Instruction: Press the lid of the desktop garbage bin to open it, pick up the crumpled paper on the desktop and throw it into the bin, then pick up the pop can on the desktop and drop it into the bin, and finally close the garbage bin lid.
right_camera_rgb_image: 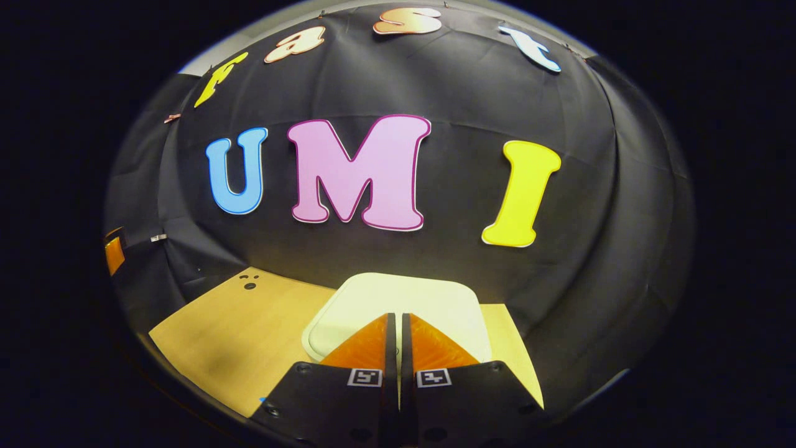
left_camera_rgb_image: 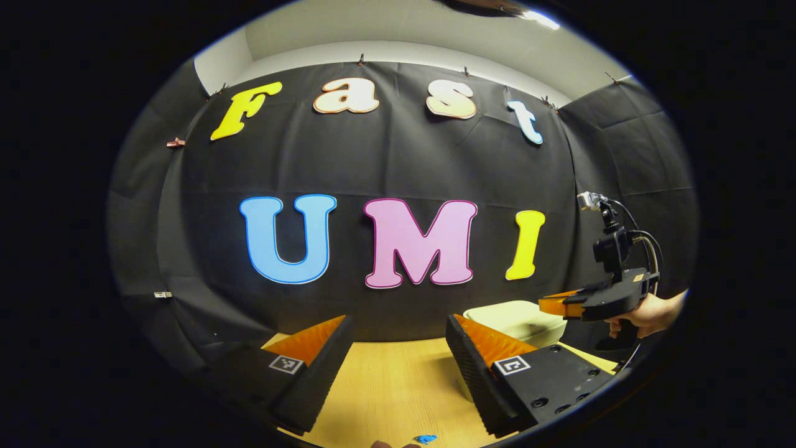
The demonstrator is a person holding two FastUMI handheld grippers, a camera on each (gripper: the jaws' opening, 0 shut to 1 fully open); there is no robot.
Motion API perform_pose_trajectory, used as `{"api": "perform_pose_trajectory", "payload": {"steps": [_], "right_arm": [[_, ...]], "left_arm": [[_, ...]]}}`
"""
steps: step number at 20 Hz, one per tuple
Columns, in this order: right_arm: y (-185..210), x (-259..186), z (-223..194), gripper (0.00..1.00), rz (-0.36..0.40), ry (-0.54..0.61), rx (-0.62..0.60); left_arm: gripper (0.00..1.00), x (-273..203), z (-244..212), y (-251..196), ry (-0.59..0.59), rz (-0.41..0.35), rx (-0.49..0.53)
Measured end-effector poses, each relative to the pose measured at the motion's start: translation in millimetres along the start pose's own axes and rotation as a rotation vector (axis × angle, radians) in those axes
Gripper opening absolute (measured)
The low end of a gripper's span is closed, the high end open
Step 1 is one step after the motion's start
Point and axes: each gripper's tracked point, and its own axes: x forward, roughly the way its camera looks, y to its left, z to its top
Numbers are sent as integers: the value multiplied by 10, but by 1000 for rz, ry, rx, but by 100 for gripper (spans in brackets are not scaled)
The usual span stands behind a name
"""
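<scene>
The right claw (right_camera_rgb_image: pixel 398 320) has its fingers drawn together with only a sliver between them, holding nothing, and hangs over the bin's near edge. The bin (right_camera_rgb_image: pixel 398 298) sits on the tabletop (right_camera_rgb_image: pixel 236 336) with its lid (right_camera_rgb_image: pixel 435 295) down and flat. In the left gripper view the left claw (left_camera_rgb_image: pixel 398 339) is spread wide and empty above the tabletop, with the bin just right of it. Paper and can are out of sight. The press looks next. A push landing on the rim instead of the lid could slide or tip the bin and leave the lid latched.
</scene>
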Motion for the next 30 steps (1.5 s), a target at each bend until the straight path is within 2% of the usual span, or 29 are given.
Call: {"api": "perform_pose_trajectory", "payload": {"steps": [14,22,26,30], "right_arm": [[33,256,-298,5,22,75,-1],[27,229,-397,6,23,134,26],[36,211,-356,6,19,103,21],[49,67,-132,5,42,12,38]], "left_arm": [[96,0,-69,43,18,9,1],[96,19,-91,85,24,24,-5],[96,26,-84,83,20,23,-8],[96,9,-61,95,12,18,3]]}}
